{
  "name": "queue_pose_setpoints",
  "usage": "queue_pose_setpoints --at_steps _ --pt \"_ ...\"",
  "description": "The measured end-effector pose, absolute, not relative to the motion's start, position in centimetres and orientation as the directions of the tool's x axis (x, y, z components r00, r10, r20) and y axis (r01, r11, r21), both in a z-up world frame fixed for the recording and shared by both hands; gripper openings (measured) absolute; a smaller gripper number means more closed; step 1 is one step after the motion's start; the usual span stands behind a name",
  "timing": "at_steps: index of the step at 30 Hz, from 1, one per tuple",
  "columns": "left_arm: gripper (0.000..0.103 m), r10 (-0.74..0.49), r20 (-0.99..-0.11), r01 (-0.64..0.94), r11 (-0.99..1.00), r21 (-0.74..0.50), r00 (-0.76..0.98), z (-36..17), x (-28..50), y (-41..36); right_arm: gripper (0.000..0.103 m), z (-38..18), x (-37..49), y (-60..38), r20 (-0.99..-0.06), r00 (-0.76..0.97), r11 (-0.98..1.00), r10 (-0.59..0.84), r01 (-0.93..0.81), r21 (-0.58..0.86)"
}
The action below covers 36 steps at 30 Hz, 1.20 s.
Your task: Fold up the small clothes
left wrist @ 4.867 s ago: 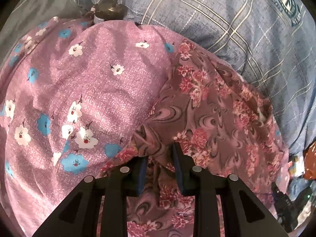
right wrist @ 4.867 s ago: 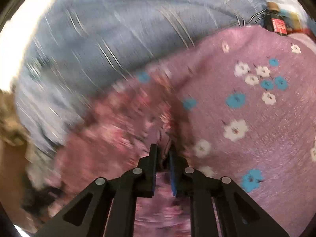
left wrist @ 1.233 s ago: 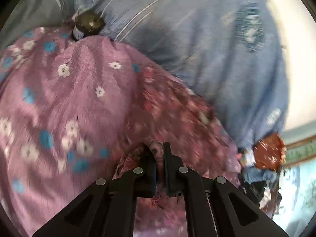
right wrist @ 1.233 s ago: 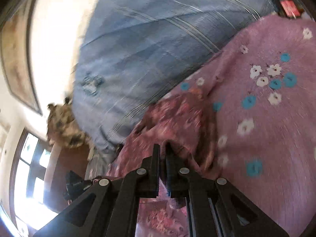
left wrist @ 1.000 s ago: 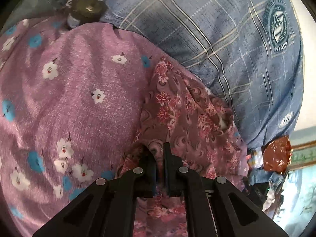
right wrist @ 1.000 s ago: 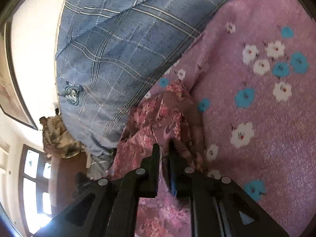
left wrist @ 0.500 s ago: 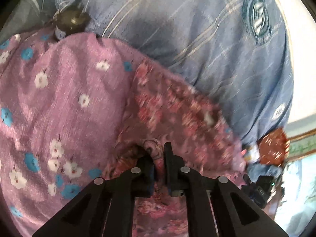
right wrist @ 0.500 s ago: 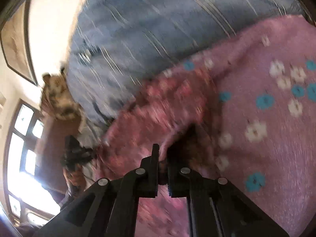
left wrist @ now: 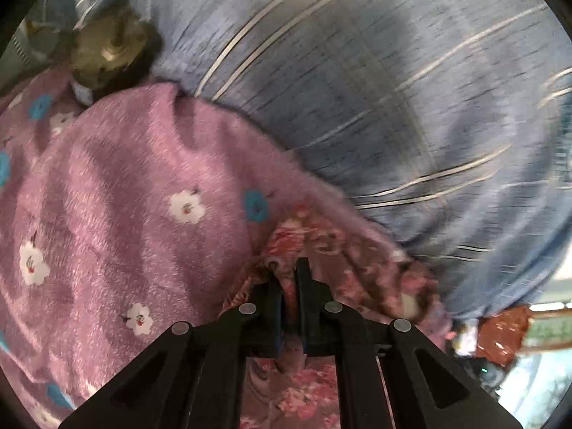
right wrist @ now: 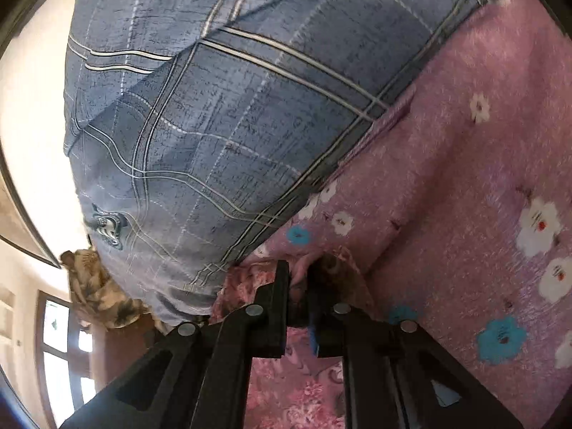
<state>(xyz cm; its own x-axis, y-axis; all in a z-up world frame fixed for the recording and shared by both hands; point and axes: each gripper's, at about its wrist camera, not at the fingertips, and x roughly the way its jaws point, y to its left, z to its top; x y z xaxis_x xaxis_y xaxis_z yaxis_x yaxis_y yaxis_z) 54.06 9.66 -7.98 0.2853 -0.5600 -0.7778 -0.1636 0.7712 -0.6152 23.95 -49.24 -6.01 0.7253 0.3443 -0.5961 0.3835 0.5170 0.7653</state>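
No readable text in either view. The blue plaid pillow [right wrist: 221, 114] carries a small round dark-teal emblem [right wrist: 107, 223] low on its left side, near the edge, too warped and small to make out letters. The bottle [left wrist: 107, 50] at far left, just past the pink blanket's edge, has a pale label strip, blurred, nothing legible. No numbers or signs elsewhere.

A big blue plaid pillow [left wrist: 375, 100] is bulging up close ahead, blocking the far side. A brown bottle [left wrist: 107, 53] is standing at its left end, touching the pink flowered bedspread [left wrist: 118, 186]. To the left, the bedspread is lying open, offering passage.
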Motion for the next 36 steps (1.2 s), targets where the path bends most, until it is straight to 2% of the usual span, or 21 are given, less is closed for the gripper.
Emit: queue_pose_setpoints --at_steps 2,5,9,12,18,21,23,24,26,28,32,34,36 --pt "0.009 -0.605 -0.738 -0.134 0.739 -0.660 0.300 -7.3 54.1 10.1 0.024 -5.6 23.7 -48.8 -0.593 0.722 0.545 0.356 0.355 0.759" --pt "0.009 -0.607 -0.740 -0.138 0.739 -0.660 0.288 -6.8 54.9 10.2 0.024 -5.1 24.5 -48.3 -0.573 0.712 0.557 0.406 0.304 0.772" --pt "0.010 -0.585 -0.771 -0.157 0.761 -0.629 0.252 -6.7 55.7 10.1 0.028 -3.3 25.6 -49.5 -0.530 0.785 0.539 0.321 0.308 0.784" --pt "0.010 -0.549 -0.808 -0.171 0.793 -0.585 0.215 -7.3 55.8 10.0 0.029 -3.3 25.8 -50.4 -0.595 0.761 0.563 0.257 0.383 0.733" --pt "0.011 -0.658 -0.699 -0.175 0.681 -0.712 0.281 -6.3 55.7 11.1 0.038 -3.5 24.2 -49.7 -0.664 0.711 0.647 0.229 0.398 0.650" --pt "0.013 -0.610 -0.728 -0.163 0.721 -0.674 0.312 -5.3 55.7 10.8 0.038 -3.9 23.8 -48.5 -0.702 0.670 0.690 0.242 0.390 0.610" --pt "0.013 -0.427 -0.872 -0.140 0.874 -0.466 0.240 -5.4 56.2 8.4 0.038 -3.9 23.8 -47.6 -0.711 0.659 0.711 0.247 0.375 0.595" --pt "0.013 -0.397 -0.890 -0.112 0.896 -0.429 0.226 -5.5 56.1 7.5 0.038 -3.9 23.9 -47.0 -0.713 0.655 0.723 0.250 0.364 0.588" --pt "0.013 -0.429 -0.869 -0.055 0.889 -0.454 0.246 -4.9 55.5 6.6 0.038 -3.9 24.2 -45.9 -0.717 0.646 0.739 0.263 0.343 0.580" --pt "0.029 -0.536 -0.796 -0.046 0.821 -0.569 0.280 -4.2 54.9 7.2 0.038 -4.0 24.8 -44.8 -0.727 0.630 0.761 0.272 0.322 0.563" --pt "0.038 -0.571 -0.733 -0.078 0.767 -0.636 0.370 -2.7 54.4 10.3 0.039 -4.3 25.6 -43.0 -0.750 0.604 0.792 0.268 0.305 0.529" --pt "0.053 -0.597 -0.689 -0.093 0.724 -0.683 0.410 -2.1 53.7 12.4 0.039 -4.5 25.8 -42.5 -0.754 0.598 0.798 0.272 0.297 0.524" --pt "0.057 -0.588 -0.685 -0.071 0.734 -0.675 0.431 -1.6 52.4 14.0 0.039 -4.6 26.1 -42.0 -0.757 0.594 0.804 0.272 0.292 0.518"
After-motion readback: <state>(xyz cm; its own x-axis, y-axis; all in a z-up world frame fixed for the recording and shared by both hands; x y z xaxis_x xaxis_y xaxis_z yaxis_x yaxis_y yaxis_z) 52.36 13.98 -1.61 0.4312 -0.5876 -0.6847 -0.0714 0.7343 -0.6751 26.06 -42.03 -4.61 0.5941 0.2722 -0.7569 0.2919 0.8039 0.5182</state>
